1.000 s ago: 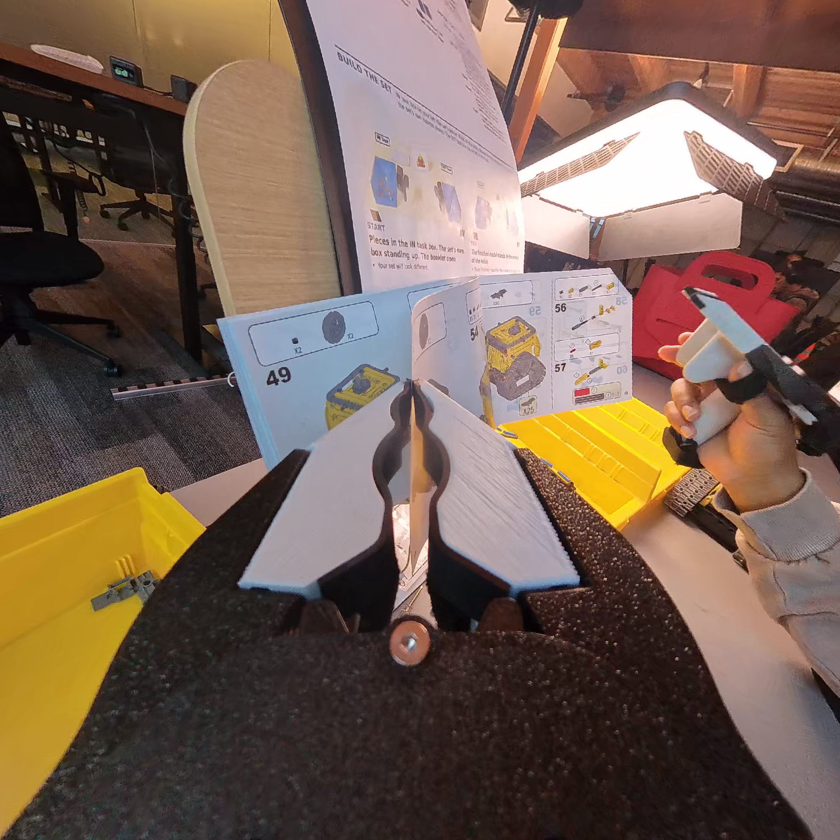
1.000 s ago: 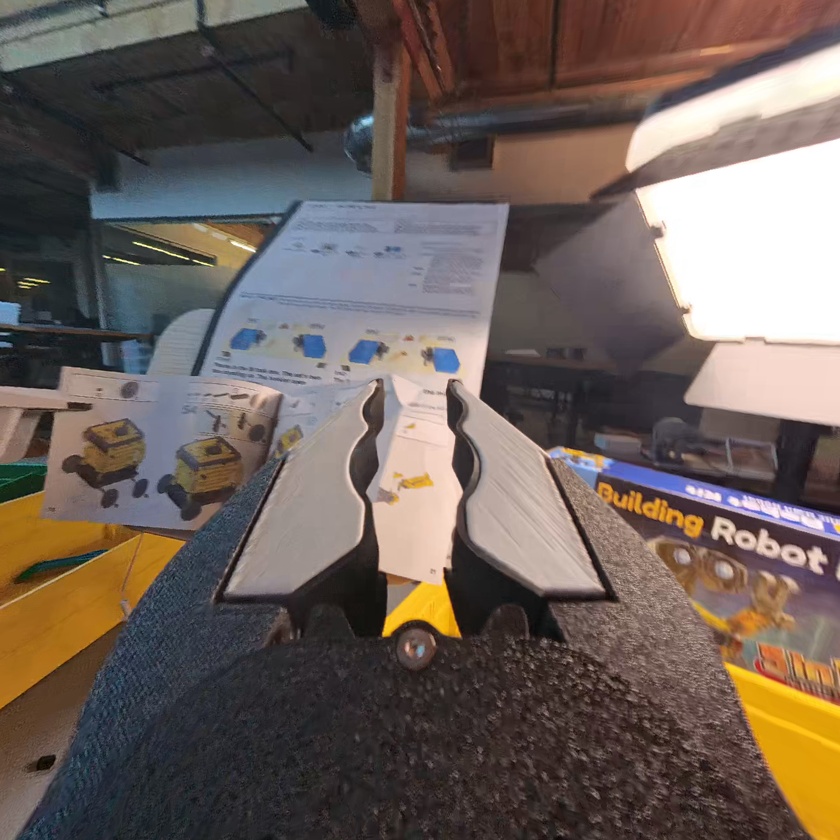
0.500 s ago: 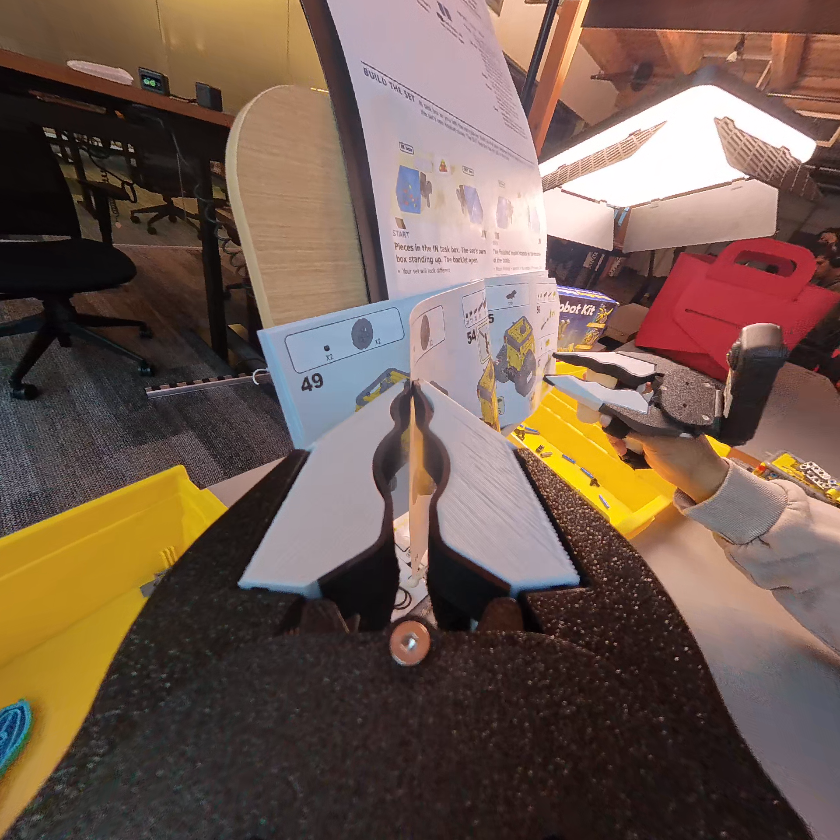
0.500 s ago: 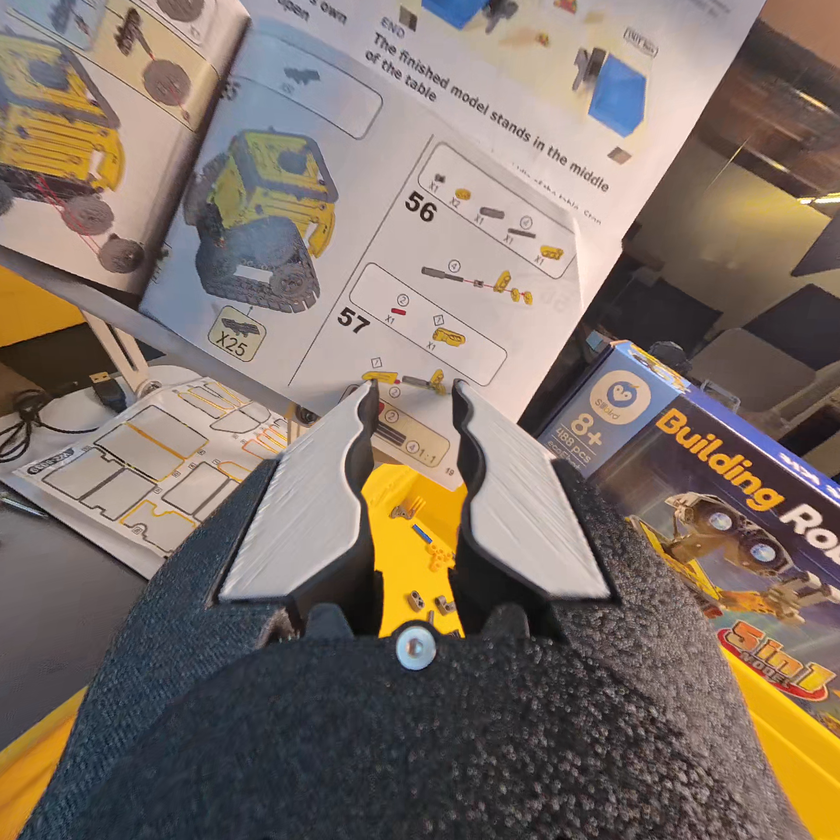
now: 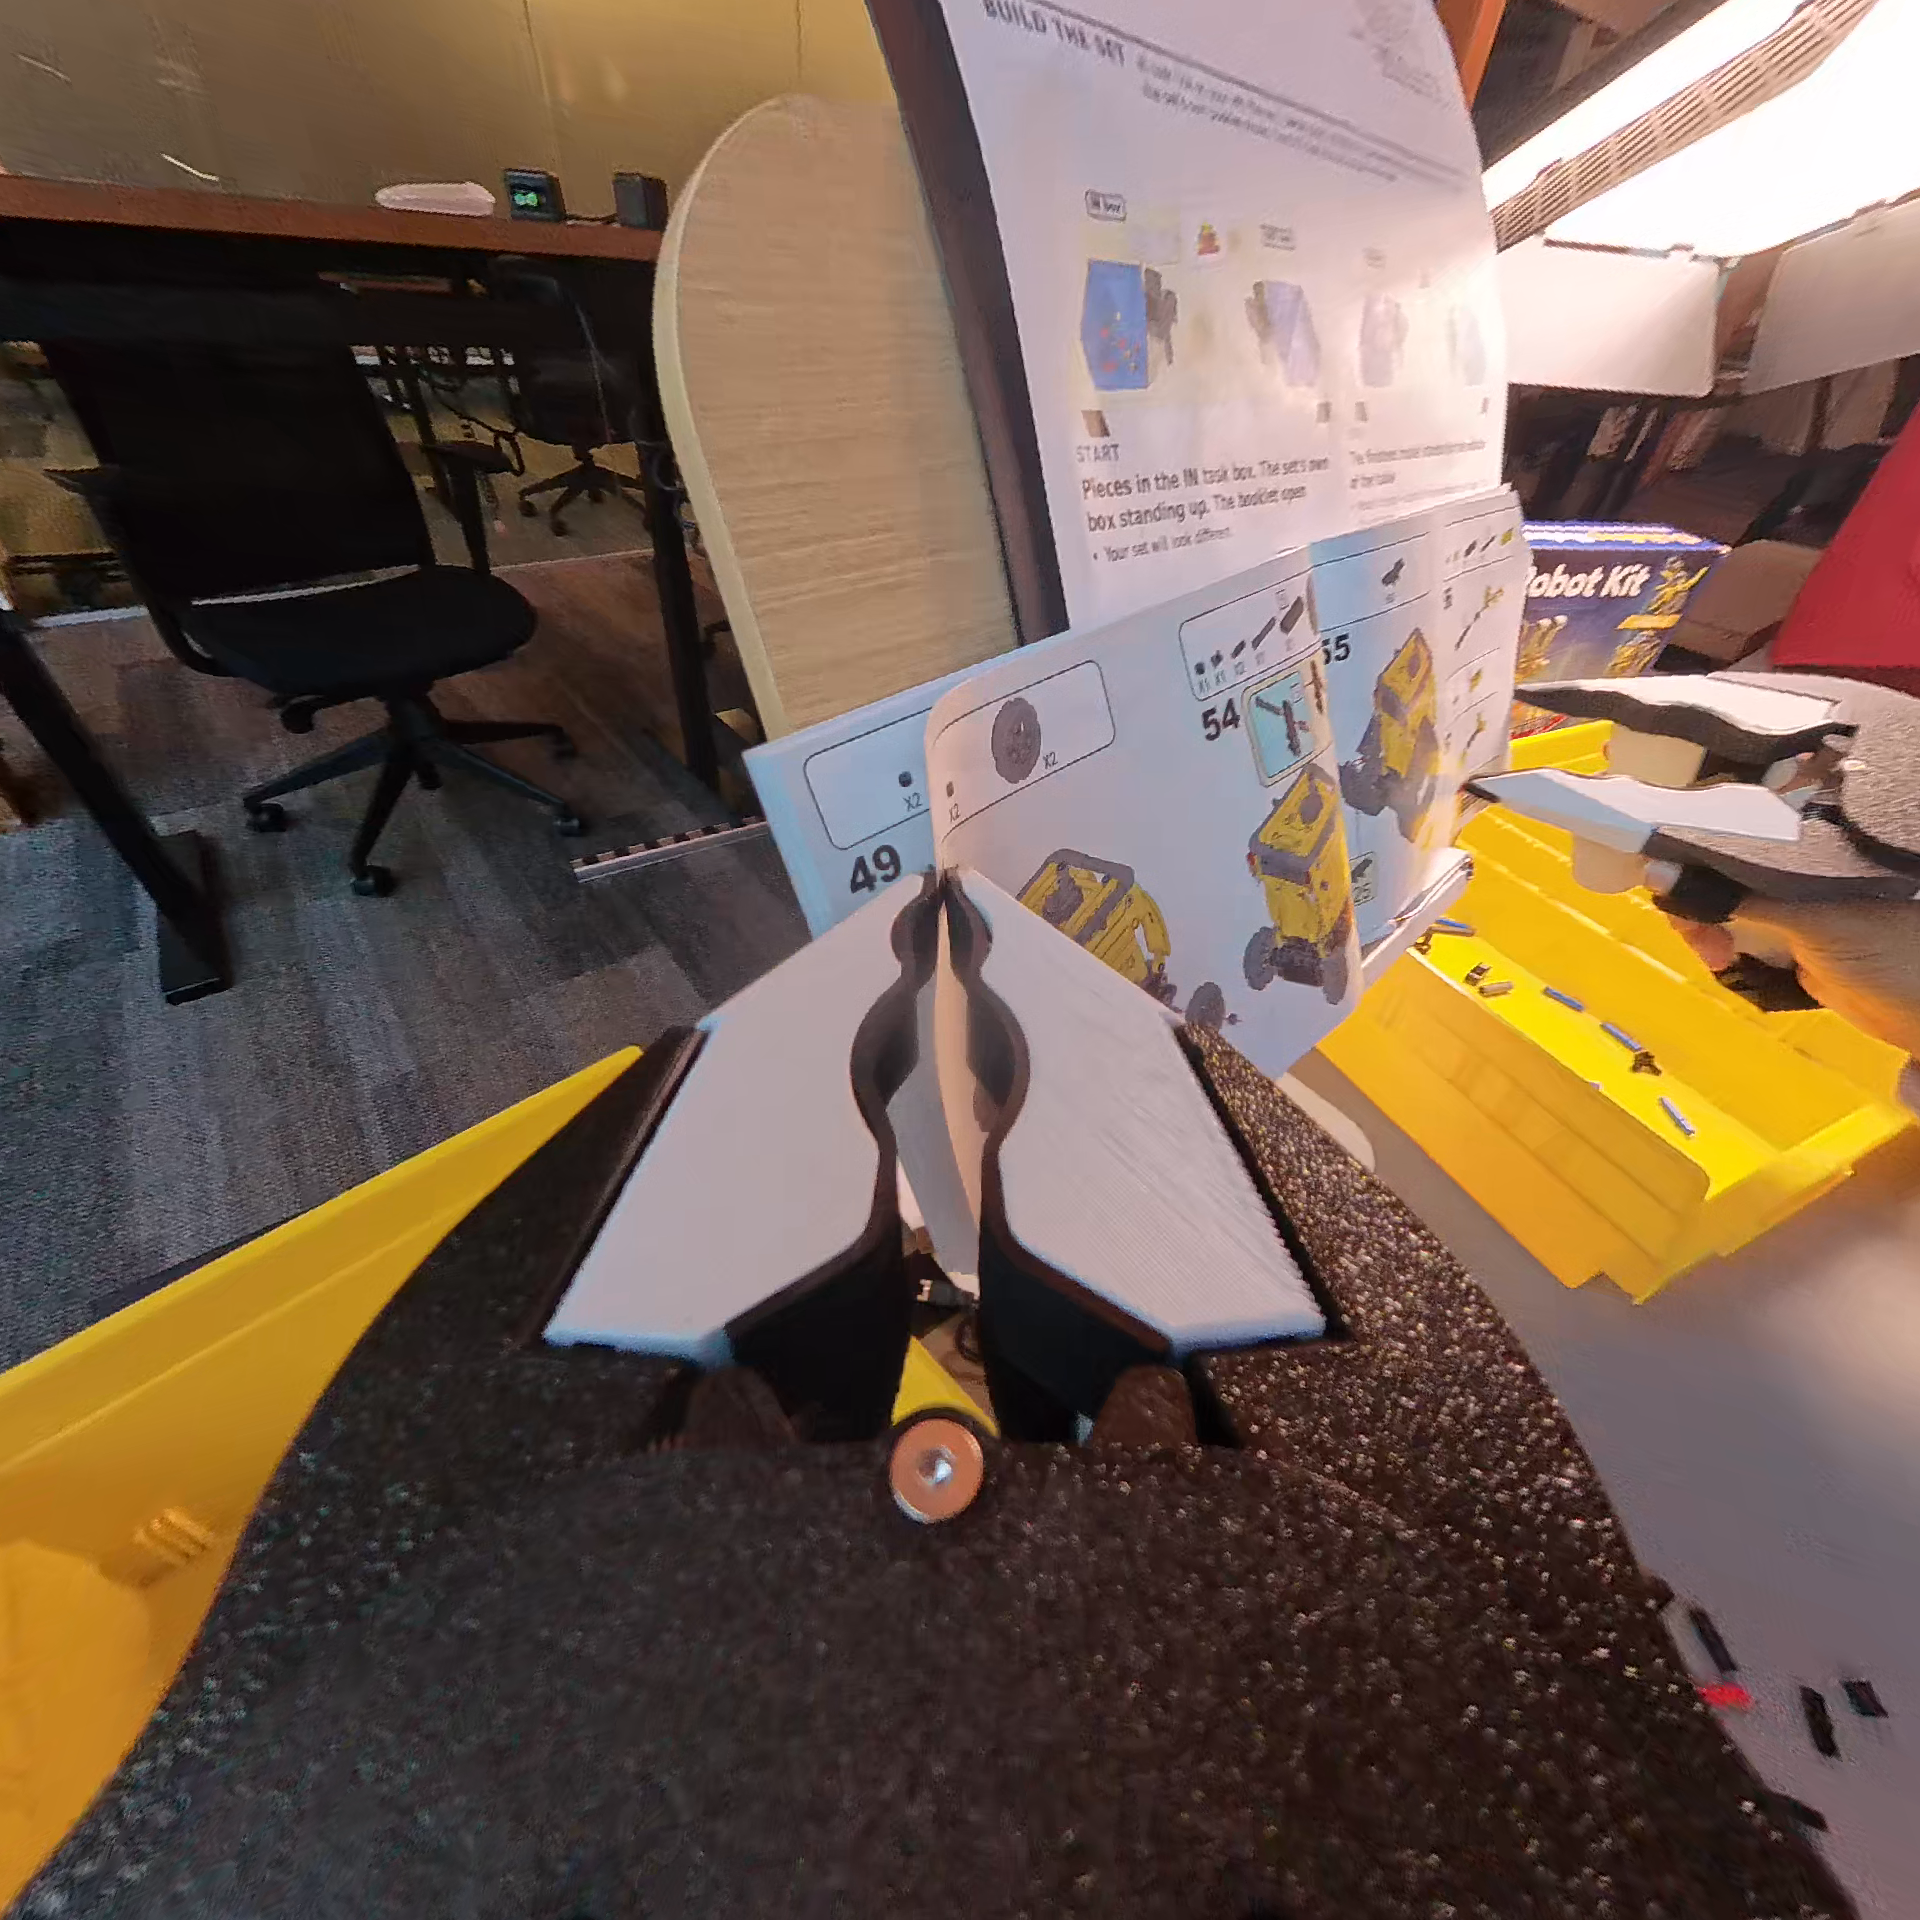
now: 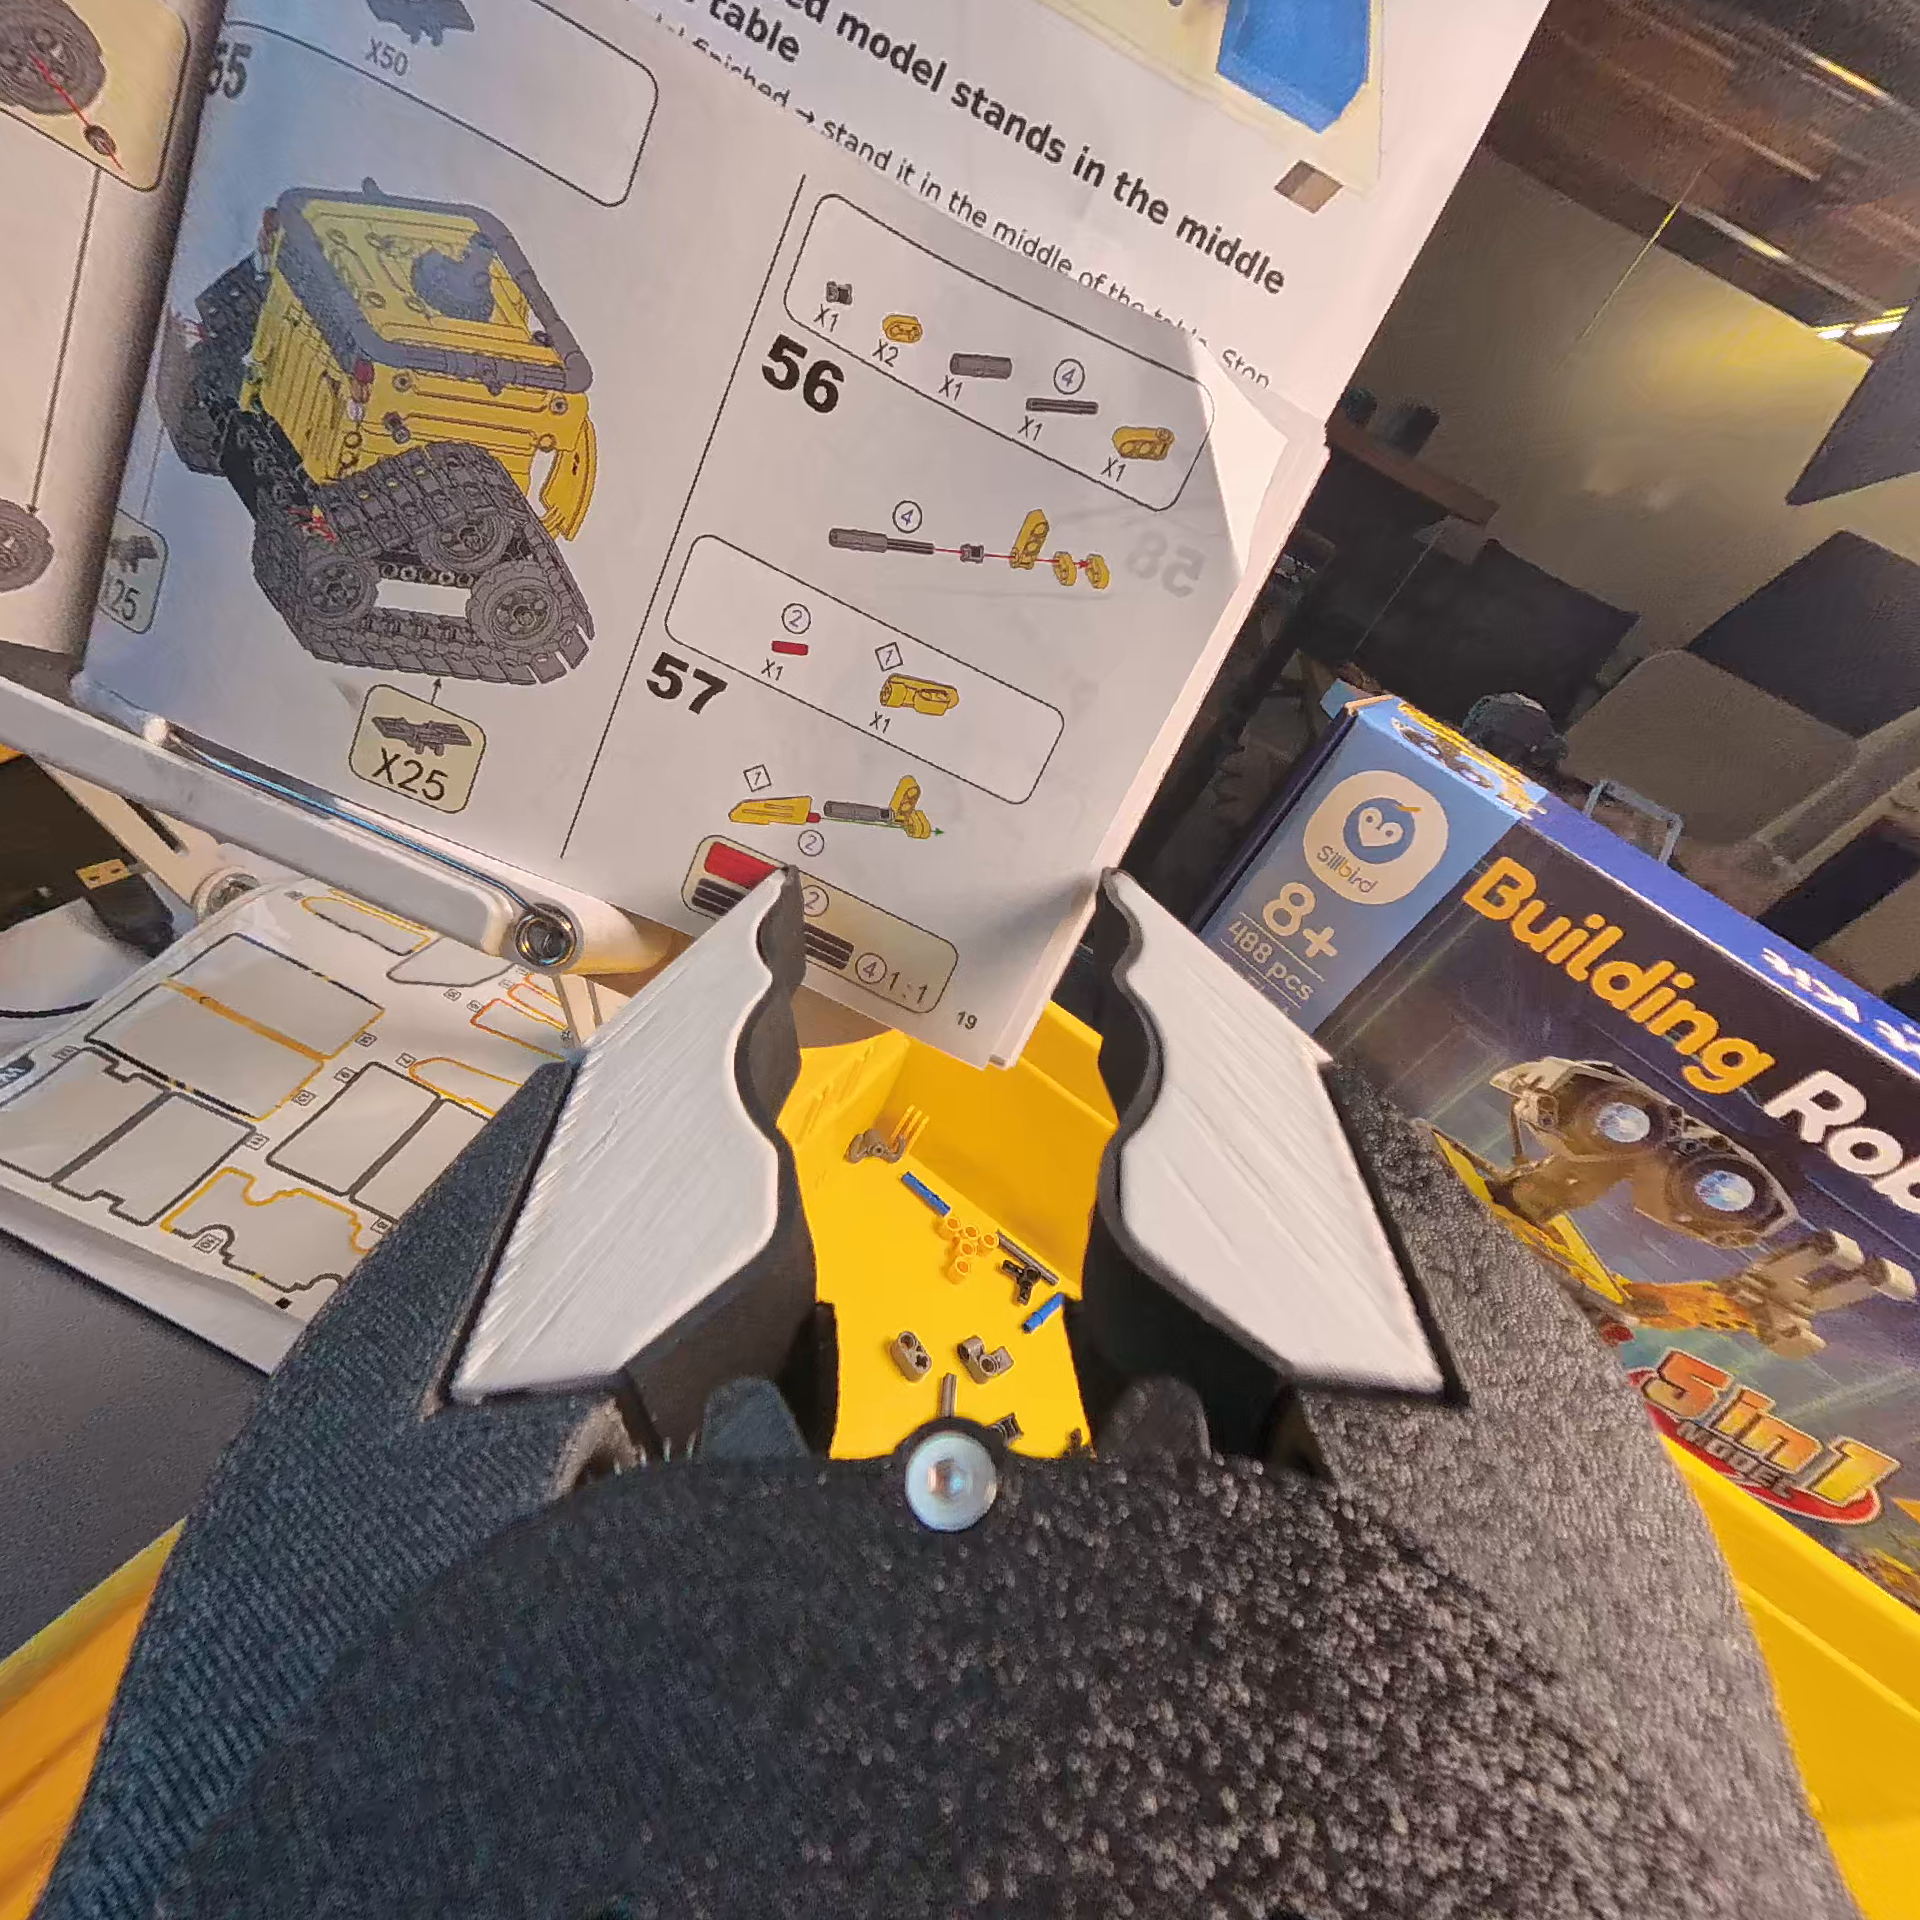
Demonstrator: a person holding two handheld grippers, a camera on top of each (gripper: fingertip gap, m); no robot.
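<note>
My left gripper is shut on a page of the building-instruction booklet, which stands open on a white stand. The held page curves over toward me. My right gripper is open and empty, its fingertips just below the booklet's right page, over a yellow tray with several small loose parts. The right gripper also shows in the left wrist view, at the booklet's right edge, held by a hand.
A large printed sheet stands behind the booklet. A blue kit box stands right of the tray. A flat parts sheet lies left on the table. A yellow bin is at my left. An office chair stands beyond. My hands' fingertips stand some 30 centimeters from each other.
The right gripper has come down to the booklet's right edge and opened wider. The left gripper has pulled its held page further over to the left, showing more of it.
</note>
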